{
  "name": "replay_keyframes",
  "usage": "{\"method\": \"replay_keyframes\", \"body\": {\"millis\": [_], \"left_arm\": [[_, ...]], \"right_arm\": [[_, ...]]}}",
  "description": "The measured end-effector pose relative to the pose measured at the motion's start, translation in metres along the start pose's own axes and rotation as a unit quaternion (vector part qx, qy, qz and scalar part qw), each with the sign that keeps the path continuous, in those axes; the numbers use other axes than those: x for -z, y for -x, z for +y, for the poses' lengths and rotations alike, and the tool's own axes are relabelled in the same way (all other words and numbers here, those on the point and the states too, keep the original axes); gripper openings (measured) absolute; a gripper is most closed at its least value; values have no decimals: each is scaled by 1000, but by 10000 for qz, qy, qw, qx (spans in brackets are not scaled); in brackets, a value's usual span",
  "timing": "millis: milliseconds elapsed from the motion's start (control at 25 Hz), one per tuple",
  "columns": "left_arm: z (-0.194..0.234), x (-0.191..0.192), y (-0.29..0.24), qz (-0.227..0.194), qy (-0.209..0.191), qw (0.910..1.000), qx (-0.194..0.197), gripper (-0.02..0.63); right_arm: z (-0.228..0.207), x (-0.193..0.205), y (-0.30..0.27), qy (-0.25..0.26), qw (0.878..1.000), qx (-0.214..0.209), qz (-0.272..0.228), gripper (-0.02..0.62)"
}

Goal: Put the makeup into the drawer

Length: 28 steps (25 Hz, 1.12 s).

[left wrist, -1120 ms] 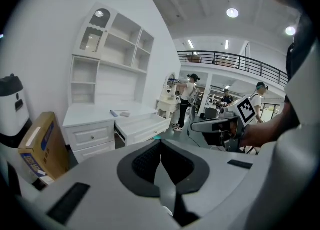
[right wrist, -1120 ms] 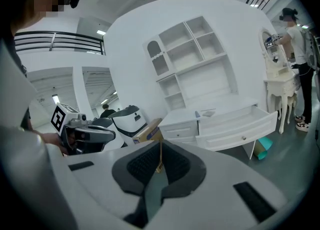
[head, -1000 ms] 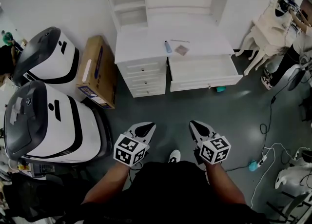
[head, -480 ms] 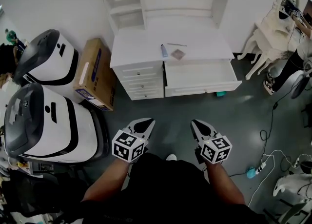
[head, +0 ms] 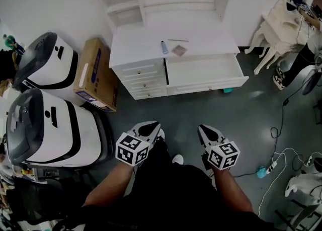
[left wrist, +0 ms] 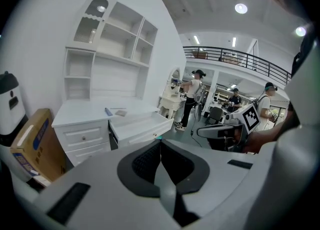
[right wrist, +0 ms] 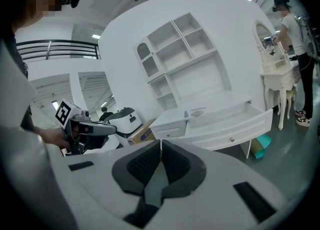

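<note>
Desk [head: 201, 44] drew nearer; left gripper [head: 151, 125], right gripper [head: 203, 127] fingers [left wrist: 142, 166] together, empty.

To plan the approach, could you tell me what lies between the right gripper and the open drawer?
Head view: only bare grey floor between right gripper and open drawer.

Surface [head: 211, 39] and drawer [head: 201, 71] looked smooth white-painted wood, floor [head: 191, 109] was glossy grey, box [head: 93, 76] matt brown cardboard, machine shells [head: 55, 119] glossy white plastic.
</note>
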State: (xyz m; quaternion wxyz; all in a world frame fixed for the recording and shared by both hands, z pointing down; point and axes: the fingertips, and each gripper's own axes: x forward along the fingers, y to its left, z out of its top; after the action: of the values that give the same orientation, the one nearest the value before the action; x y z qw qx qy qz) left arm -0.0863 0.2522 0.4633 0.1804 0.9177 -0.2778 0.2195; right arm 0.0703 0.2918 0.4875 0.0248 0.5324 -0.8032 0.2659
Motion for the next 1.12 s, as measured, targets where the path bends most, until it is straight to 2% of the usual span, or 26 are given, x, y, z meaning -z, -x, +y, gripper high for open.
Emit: {"method": "replay_keyframes", "body": {"millis": [720, 1120], "left_arm": [[3, -19, -36, 55, -187, 9995, 249, 11], [42, -32, -55, 140, -175, 9995, 227, 11]], "right_arm": [[-26, -4, -3, -153, 9995, 272, -84, 29], [-37, -22, -47, -188, 9995, 254, -58, 29]]}}
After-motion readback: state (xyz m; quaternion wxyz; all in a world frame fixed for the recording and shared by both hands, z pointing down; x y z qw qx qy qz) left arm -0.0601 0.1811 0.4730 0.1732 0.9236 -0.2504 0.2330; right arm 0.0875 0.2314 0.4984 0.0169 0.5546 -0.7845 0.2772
